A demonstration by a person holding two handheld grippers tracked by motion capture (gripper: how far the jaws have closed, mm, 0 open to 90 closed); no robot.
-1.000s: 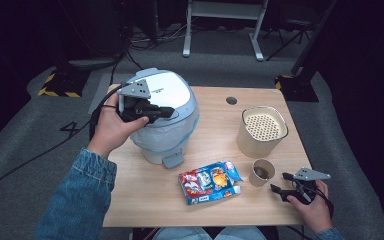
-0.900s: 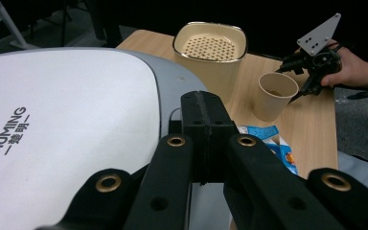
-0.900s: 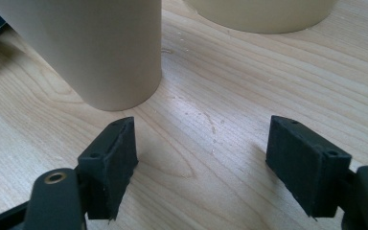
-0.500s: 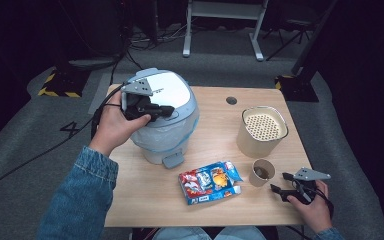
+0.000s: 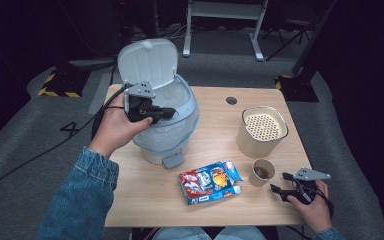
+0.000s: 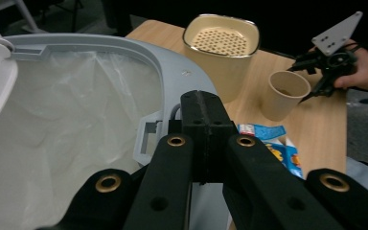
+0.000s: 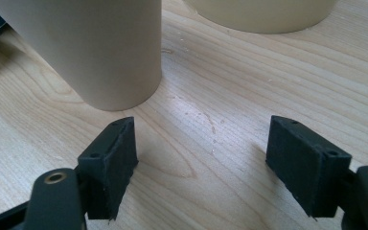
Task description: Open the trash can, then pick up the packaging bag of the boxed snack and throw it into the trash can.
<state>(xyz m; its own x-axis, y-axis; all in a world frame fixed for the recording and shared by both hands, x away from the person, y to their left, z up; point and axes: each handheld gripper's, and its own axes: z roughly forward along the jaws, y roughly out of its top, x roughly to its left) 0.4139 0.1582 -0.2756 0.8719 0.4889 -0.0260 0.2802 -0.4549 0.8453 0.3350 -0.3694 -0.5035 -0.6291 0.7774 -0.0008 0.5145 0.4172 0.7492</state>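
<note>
A grey-white pedal bin (image 5: 165, 137) stands on the left of the wooden table (image 5: 215, 117), its lid (image 5: 147, 62) swung up and back. A clear liner (image 6: 52, 129) lines the inside. My left gripper (image 5: 171, 113) is shut with nothing between its jaws, and its tip (image 6: 203, 103) hangs over the bin's front rim (image 6: 172, 72). My right gripper (image 5: 278, 182) rests open on the table at the front right. Its pads (image 7: 115, 163) stand just short of a paper cup (image 5: 262, 172), which rises at the top left of the right gripper view (image 7: 91, 48).
A colourful snack packet (image 5: 210, 181) lies flat in front of the bin, left of the cup. A cream container with a perforated top (image 5: 262, 130) stands behind the cup. The bin's pedal (image 5: 172, 160) sticks out toward me. A cable hole (image 5: 231, 100) sits mid-table.
The bin's lid was down and now stands up and open. Both hands have stayed where they were.
</note>
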